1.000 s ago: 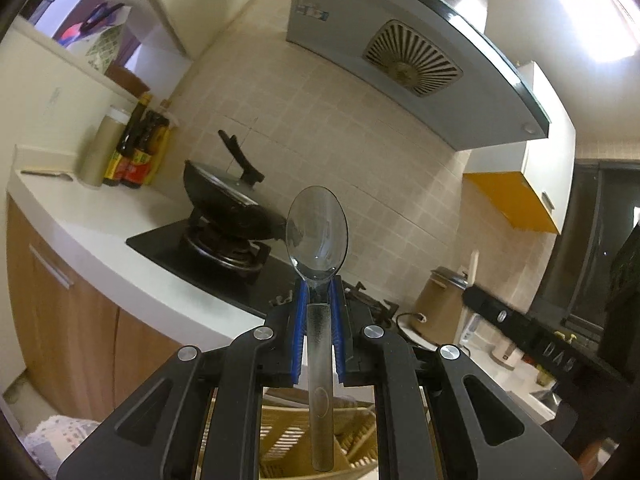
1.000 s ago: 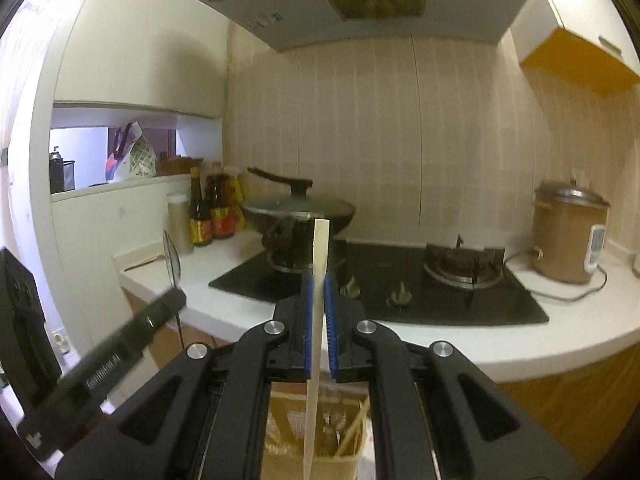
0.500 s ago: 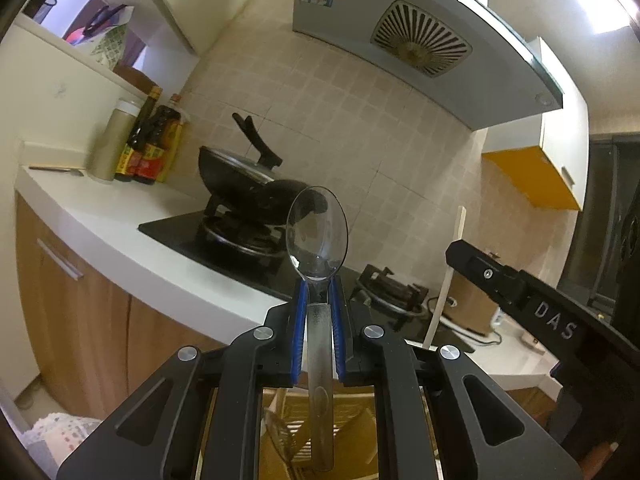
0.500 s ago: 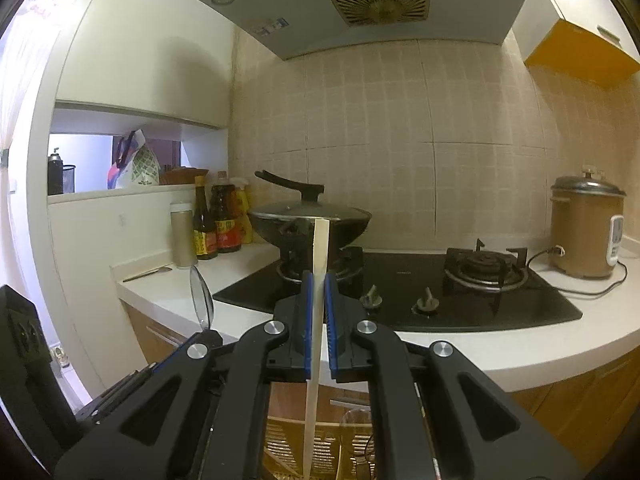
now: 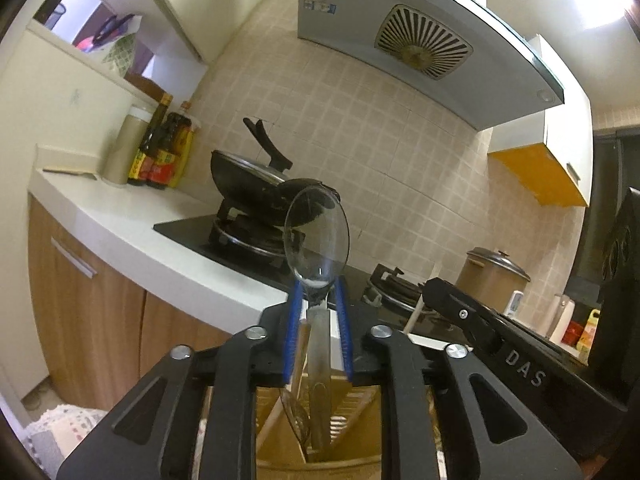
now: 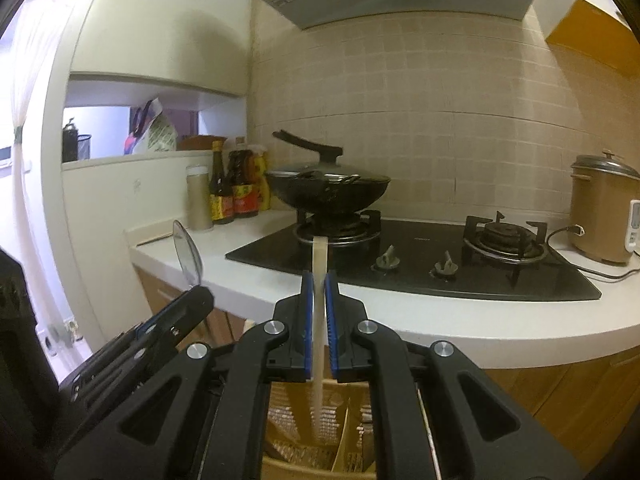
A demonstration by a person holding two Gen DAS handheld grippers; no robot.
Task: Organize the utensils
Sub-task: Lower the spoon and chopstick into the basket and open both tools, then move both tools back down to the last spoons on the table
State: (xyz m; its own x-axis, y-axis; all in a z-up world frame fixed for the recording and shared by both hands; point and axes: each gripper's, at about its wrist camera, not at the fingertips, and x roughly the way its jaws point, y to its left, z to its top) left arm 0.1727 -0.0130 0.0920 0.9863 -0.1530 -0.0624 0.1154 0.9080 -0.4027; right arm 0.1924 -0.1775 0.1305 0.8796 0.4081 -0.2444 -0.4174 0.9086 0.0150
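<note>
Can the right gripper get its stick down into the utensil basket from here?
Probably yes. The right gripper holds the stick upright with its lower end over the basket; the compartment below looks free, and the left gripper with its spoon stands aside.

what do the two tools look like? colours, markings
Both alike: matte black angular linkage bodies with triangular cutouts and silver round screw heads. Blue ribbed pads line the finger faces. The right tool carries white "DAS" lettering along its side. No cables or sleeves visible.

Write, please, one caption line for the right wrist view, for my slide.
Right gripper holds a pale chopstick upright above a wicker utensil basket, facing the stove.
</note>
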